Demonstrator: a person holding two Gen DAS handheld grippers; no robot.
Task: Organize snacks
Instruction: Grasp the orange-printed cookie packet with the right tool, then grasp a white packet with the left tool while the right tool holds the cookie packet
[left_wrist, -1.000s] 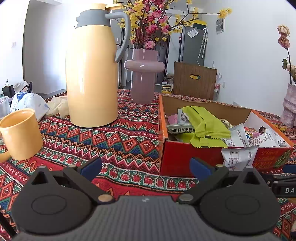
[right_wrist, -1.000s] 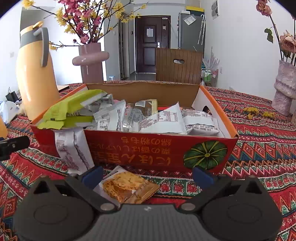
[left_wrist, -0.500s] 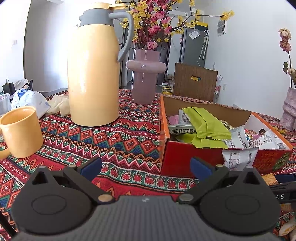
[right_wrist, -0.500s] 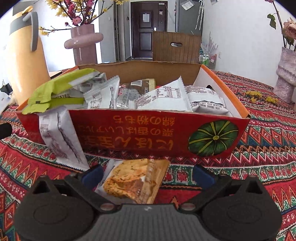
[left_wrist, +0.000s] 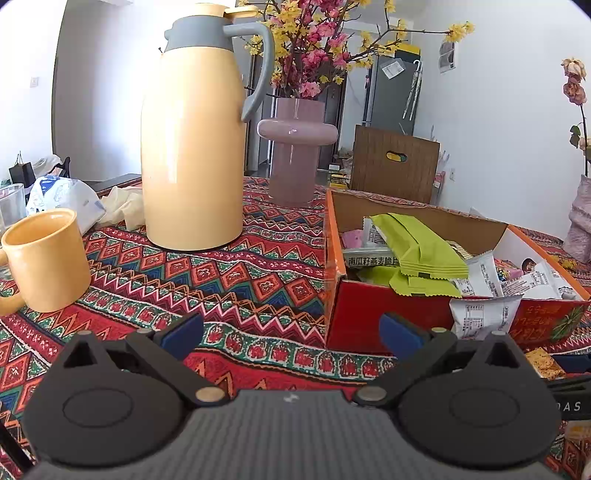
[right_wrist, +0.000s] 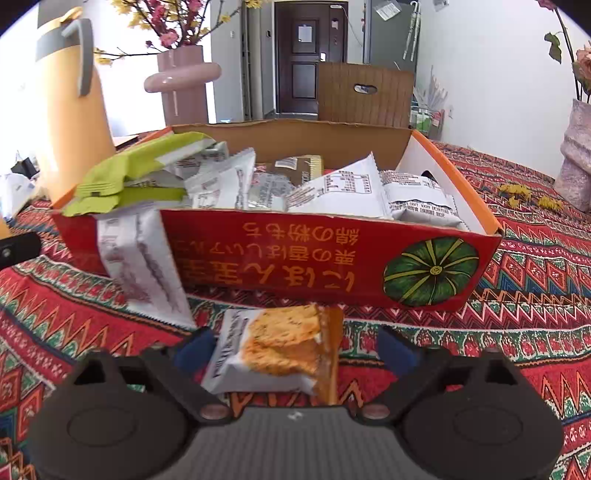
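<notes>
I had the right gripper low over the surface, just in front of the red box, because a loose cracker packet lay there outside the box and needed to go in with the others. The packet sat between the right fingers, which were spread wide; the left one was just beside the packet's edge, the other well clear of it, so nothing was gripped. I could not tell whether the packet lay flat on the cloth or was tipped up, since the gripper body cut off its near end.

I kept the left gripper back and to the box's left, fingers open and empty, so it stayed out of the way. From its view only a corner of the packet showed.

A white packet hung over the box's front wall, half in, half out; my guess was it would need tucking in later. The box's floor was buried under wrappers, so how much room remained was hard to judge. The jug and mug stood well apart from it all.
</notes>
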